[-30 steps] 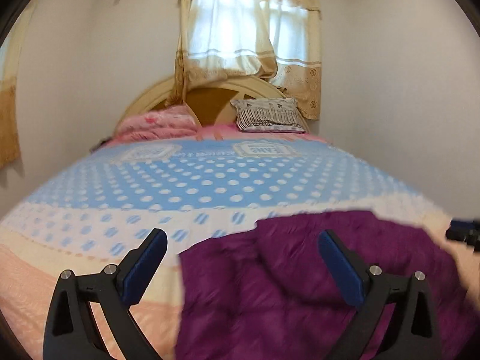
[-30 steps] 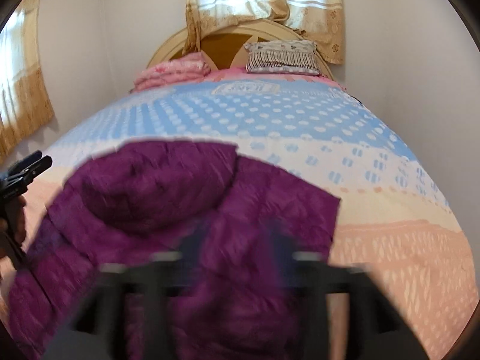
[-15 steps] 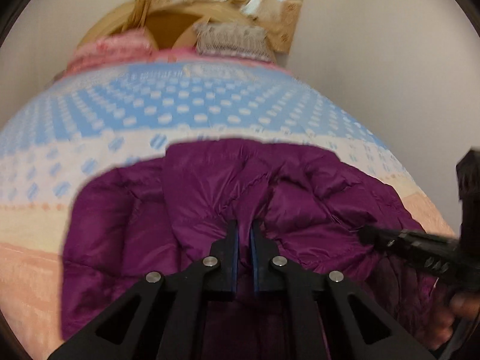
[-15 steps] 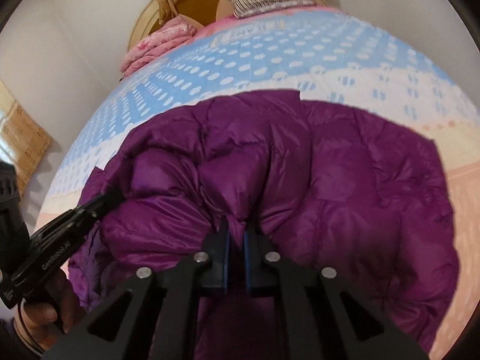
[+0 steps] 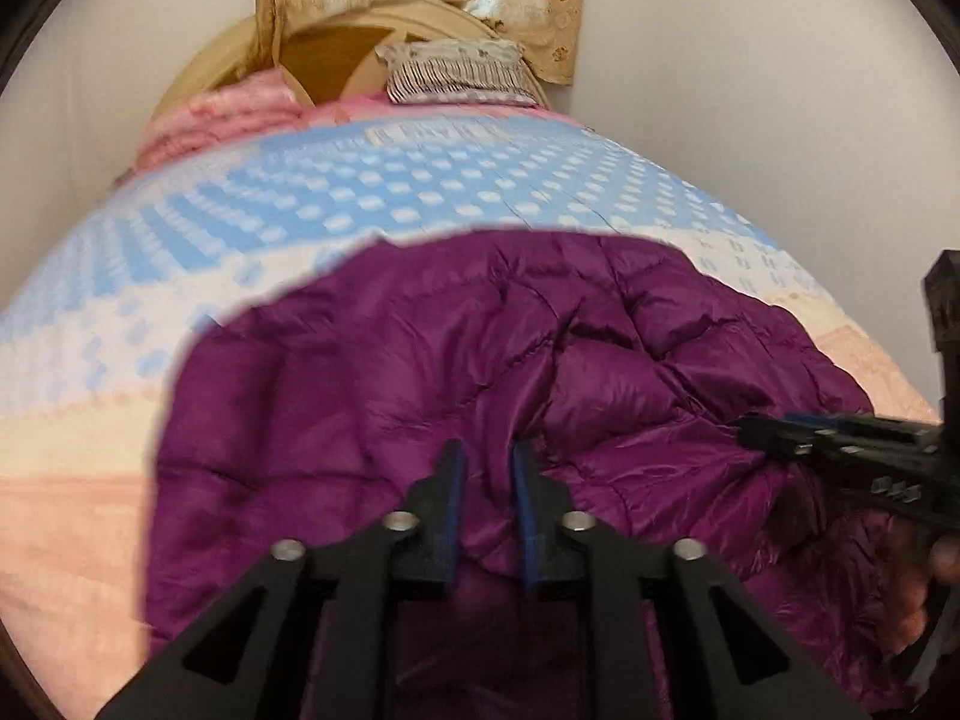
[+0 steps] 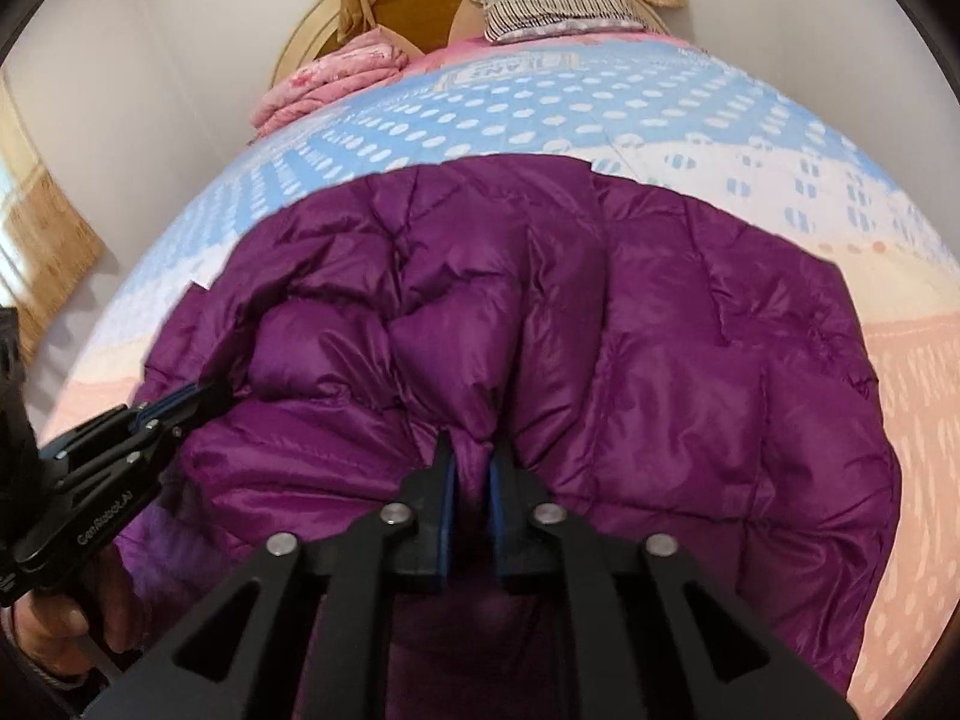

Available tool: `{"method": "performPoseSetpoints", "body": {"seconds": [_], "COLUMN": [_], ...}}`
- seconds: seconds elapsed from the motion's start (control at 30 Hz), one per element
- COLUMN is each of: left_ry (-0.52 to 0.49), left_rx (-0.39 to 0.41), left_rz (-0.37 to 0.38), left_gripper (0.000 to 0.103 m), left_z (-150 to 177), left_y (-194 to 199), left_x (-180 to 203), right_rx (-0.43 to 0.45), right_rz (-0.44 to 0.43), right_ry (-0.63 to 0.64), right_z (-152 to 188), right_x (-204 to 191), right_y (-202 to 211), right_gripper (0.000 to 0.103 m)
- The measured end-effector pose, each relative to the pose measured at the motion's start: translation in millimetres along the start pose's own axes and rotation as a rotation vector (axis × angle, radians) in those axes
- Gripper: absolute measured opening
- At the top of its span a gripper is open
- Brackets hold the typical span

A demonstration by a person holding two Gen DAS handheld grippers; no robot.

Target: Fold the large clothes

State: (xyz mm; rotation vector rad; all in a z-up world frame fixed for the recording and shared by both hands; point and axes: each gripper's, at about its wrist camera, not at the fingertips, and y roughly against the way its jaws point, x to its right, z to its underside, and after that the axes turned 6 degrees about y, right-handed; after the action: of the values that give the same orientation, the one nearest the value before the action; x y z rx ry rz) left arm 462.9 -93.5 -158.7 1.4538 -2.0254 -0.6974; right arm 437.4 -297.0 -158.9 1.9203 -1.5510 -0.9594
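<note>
A: What is the left wrist view showing?

B: The purple puffer jacket is lying bunched on the bed, toward its near end, over the peach and white bands of the bedspread. The left gripper is pointing down into it with a ridge of the padded fabric sitting between the blue pads. Its jaws have just been opening from a tight pinch; they are standing only partly apart, and the fabric is filling the gap and touching both pads, so it is gripping the jacket.

A: And the other tool there?

B: The right gripper is coming in from the right edge, its tip buried in the jacket's folds. Part of a hand is showing under it.

A: Now the right wrist view?

B: The same jacket is spreading across the lower bed. The right gripper is pinching a narrow fold between its pads; its jaws have also just been opening slightly, yet the fold is bridging them. The left gripper is reaching in from the left, tip against the jacket. A striped pillow and a pink folded blanket are resting by the headboard.
</note>
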Motion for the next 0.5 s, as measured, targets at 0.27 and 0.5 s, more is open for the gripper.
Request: {"method": "performPoseSetpoints", "body": {"seconds": [0.27,0.5], "left_ry": [0.073,0.279], "left_rx": [0.268,0.146], "left_rz": [-0.196,-0.369], "left_gripper": [0.096,0.096], "left_z": [-43,-70], "left_y": [39,-45], "left_x": [-20,-18], "right_rx": [0.170,0.247], "right_rz": [0.154,0.271], "right_ry": [-0.017,-0.062], "right_z": [-31,-75], "right_x": [2,-29], "right_y": [59,-3], "right_gripper": [0.056,0.054]}}
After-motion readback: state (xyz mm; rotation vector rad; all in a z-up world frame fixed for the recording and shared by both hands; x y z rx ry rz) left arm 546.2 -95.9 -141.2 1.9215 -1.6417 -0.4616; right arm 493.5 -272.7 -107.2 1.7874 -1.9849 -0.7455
